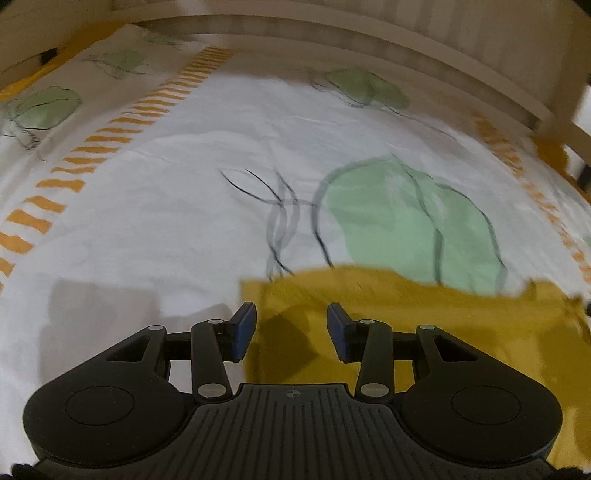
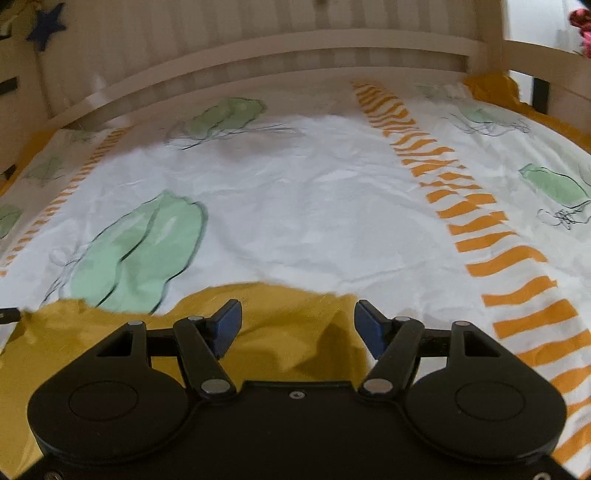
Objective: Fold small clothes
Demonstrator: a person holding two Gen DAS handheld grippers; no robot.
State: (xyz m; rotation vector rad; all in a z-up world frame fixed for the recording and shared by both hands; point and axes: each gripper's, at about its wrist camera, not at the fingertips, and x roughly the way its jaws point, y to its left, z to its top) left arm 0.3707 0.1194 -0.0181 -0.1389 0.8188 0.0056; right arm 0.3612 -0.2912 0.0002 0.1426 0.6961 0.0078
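The left tool was released: its two blue pads stood apart with nothing between them, and it hung a little above the bed. Under it lay the mustard-yellow garment, spread flat on the white bed sheet. The straight left edge of the garment passed just beside the left pad, so this tool was over the left part of the cloth. The sheet carried green leaf prints and a band of orange stripes running toward the far edge of the bed, where a pale wooden rail closed it.

The right tool was also released, with its jaws wider apart than those of the left one, and its blue pads did not press on anything. The same yellow garment lay below it, near the front edge of the bed, and its right side ended just beside the right pad in a raised, wrinkled fold. To the right of the garment another band of orange stripes crossed the sheet toward the far right corner. Both views were somewhat blurred.
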